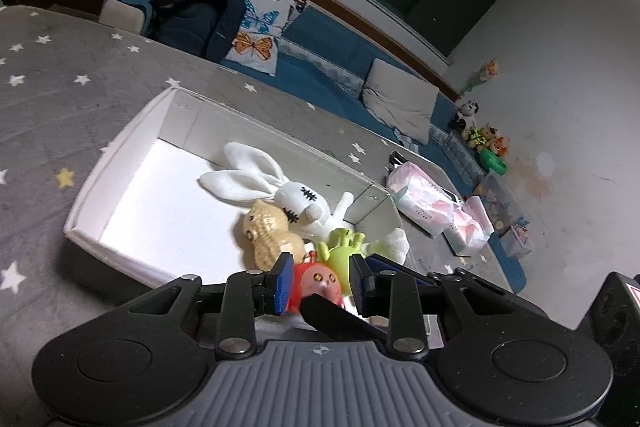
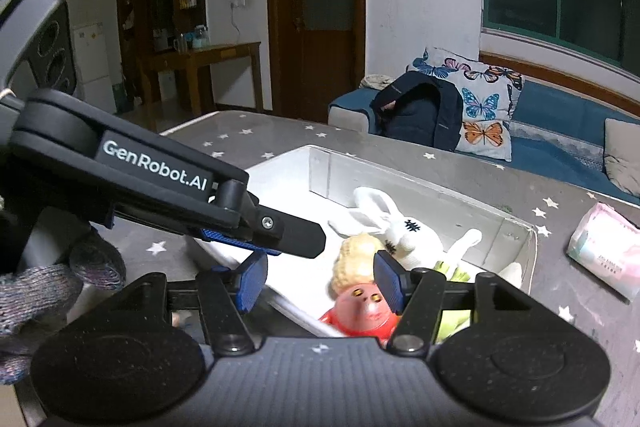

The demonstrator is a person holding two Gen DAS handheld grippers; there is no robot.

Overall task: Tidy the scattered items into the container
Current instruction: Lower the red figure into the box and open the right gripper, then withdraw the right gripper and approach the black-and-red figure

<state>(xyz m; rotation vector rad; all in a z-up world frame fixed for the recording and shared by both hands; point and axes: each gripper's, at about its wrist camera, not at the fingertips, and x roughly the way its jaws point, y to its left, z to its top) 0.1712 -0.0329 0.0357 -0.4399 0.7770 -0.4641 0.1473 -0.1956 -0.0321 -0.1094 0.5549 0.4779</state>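
A white box (image 1: 120, 147) (image 2: 532, 259) lies on the grey star mat. In it are a white bunny (image 1: 296, 199) (image 2: 404, 227), a tan peanut toy (image 1: 268, 231) (image 2: 356, 259), a green toy (image 1: 342, 253) (image 2: 452, 271) and a red round-faced toy (image 1: 320, 279) (image 2: 360, 307). My left gripper (image 1: 320, 283) hangs open over the box's near end, the red toy showing below between its blue pads. In the right wrist view its black finger (image 2: 296, 233) crosses above with nothing held. My right gripper (image 2: 320, 281) is open over the box's near rim, the red toy beneath its right pad.
Pink-and-white tissue packs (image 1: 424, 199) (image 2: 608, 251) lie on the mat right of the box. A blue sofa holds a butterfly cushion (image 2: 480, 107) and a dark backpack (image 1: 196, 15). Small toys (image 1: 488, 143) line the far wall. A gloved hand (image 2: 40, 291) holds the left gripper.
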